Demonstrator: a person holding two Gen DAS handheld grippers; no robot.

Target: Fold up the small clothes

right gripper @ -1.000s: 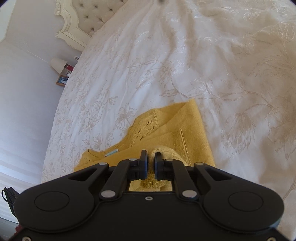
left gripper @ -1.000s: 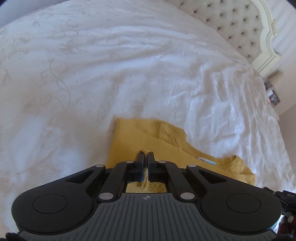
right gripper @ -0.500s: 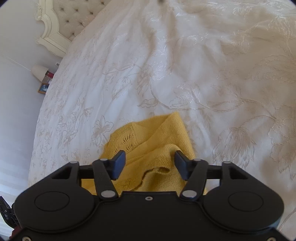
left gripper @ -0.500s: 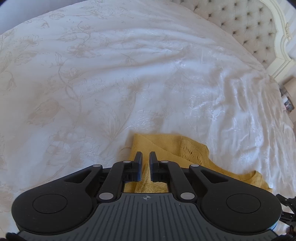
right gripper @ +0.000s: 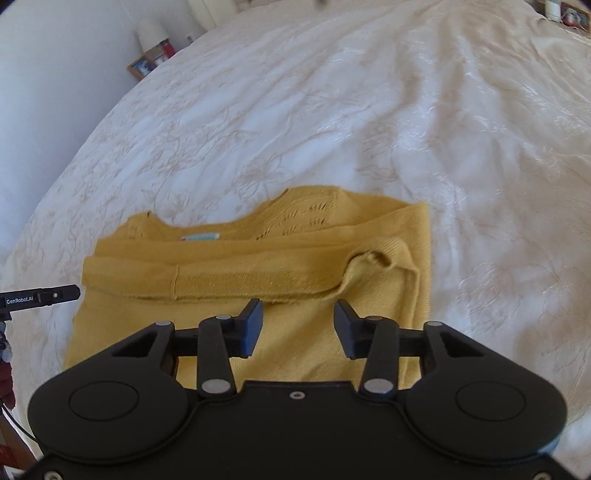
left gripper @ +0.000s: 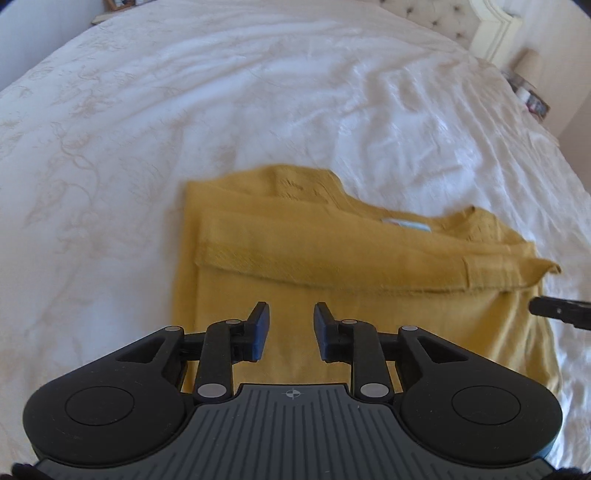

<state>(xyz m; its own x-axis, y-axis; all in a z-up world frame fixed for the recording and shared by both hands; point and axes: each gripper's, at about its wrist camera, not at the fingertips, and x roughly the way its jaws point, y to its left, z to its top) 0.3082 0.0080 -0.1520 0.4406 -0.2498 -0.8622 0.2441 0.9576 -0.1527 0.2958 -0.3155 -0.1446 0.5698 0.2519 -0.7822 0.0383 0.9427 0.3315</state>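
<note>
One garment in play: a single mustard-yellow knit top (left gripper: 332,288), lying flat on the white embroidered bedspread (left gripper: 184,110). We count one fold band across it, running side to side through its middle, with the neckline and a small pale label (left gripper: 406,225) showing beyond the band.

Two grippers. The left gripper (left gripper: 291,330) hangs over the near panel of the top, its fingers (left gripper: 258,328) spread apart with a clear gap between the pads, gripping nothing; yellow knit shows through the gap. We cannot tell whether the tips graze the cloth.

The right gripper (right gripper: 298,328) sits over the same near panel, toward the garment's right side. Its fingers (right gripper: 251,326) are spread too, somewhat wider than the left pair, and nothing is between them. Just beyond its right fingertip the fold band ends in a small puckered lump of knit (right gripper: 380,260).

Each camera catches the tip of the other tool at its frame edge, beside the garment's side edge. One nightstand with a lamp (right gripper: 151,33) stands past the bed's far side; details there are too blurred to read.
</note>
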